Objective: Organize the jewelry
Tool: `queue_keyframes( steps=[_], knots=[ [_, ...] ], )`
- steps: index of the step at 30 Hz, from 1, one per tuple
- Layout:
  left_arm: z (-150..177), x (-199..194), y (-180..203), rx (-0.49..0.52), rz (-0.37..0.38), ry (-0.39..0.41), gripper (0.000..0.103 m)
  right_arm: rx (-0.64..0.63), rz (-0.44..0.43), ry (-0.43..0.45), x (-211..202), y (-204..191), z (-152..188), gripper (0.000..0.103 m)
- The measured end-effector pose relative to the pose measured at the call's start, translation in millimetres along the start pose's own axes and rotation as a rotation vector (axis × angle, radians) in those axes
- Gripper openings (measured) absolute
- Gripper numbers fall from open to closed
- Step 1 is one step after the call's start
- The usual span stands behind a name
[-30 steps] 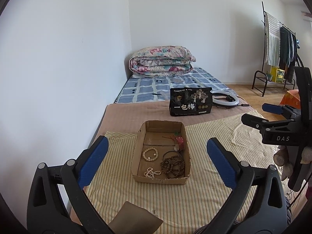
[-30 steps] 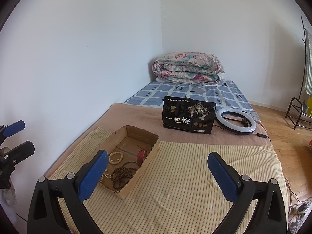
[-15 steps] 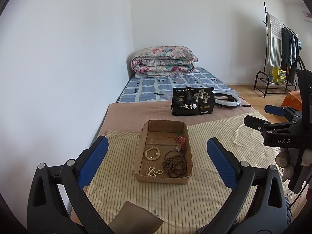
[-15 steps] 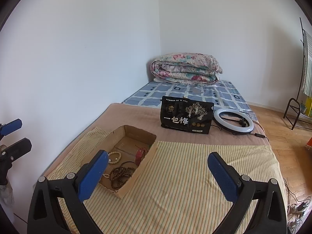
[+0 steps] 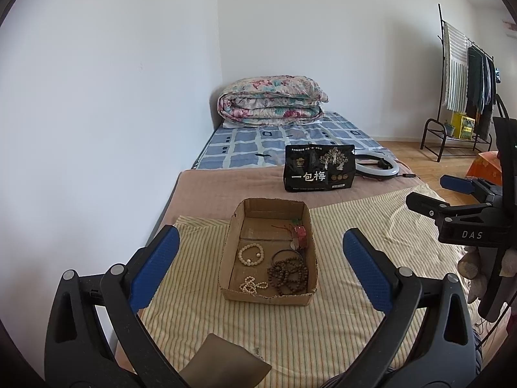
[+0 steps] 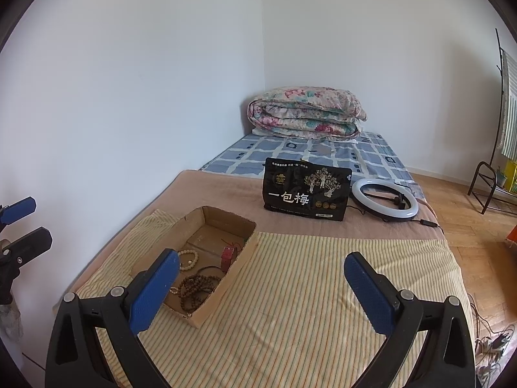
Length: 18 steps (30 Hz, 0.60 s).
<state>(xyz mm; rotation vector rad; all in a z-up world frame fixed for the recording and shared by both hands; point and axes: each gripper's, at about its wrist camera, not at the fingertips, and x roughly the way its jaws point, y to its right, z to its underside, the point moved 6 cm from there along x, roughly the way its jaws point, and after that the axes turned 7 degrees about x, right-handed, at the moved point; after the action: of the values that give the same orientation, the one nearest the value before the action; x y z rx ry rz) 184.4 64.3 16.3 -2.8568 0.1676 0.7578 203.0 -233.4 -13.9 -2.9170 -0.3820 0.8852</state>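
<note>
1. I hold the left gripper (image 5: 260, 252) above the near edge of the striped cloth (image 5: 339, 307), jaws spread wide and holding nothing.
2. The cardboard box (image 5: 268, 297) sits on the cloth toward its left edge. Inside I see a white bead bracelet (image 5: 250, 254), a pearl strand (image 5: 252, 286), dark wooden beads (image 5: 287, 274) and a red charm (image 5: 299, 231).
3. A black snack bag (image 5: 319, 168) stands beyond the cloth's far edge, with a ring light (image 6: 384, 201) just beside it.
4. I hold the right gripper (image 6: 261, 278) over the cloth to the right of the box, jaws also wide and holding nothing.
</note>
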Motion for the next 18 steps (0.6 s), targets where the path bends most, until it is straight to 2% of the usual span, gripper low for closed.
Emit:
queue_keyframes(
  steps=[18],
  knots=[
    [2.8, 2.2, 5.0, 0.006, 0.002, -0.007, 0.103, 0.009, 0.011, 0.0, -0.6, 6.0, 0.2, 0.103]
  ],
)
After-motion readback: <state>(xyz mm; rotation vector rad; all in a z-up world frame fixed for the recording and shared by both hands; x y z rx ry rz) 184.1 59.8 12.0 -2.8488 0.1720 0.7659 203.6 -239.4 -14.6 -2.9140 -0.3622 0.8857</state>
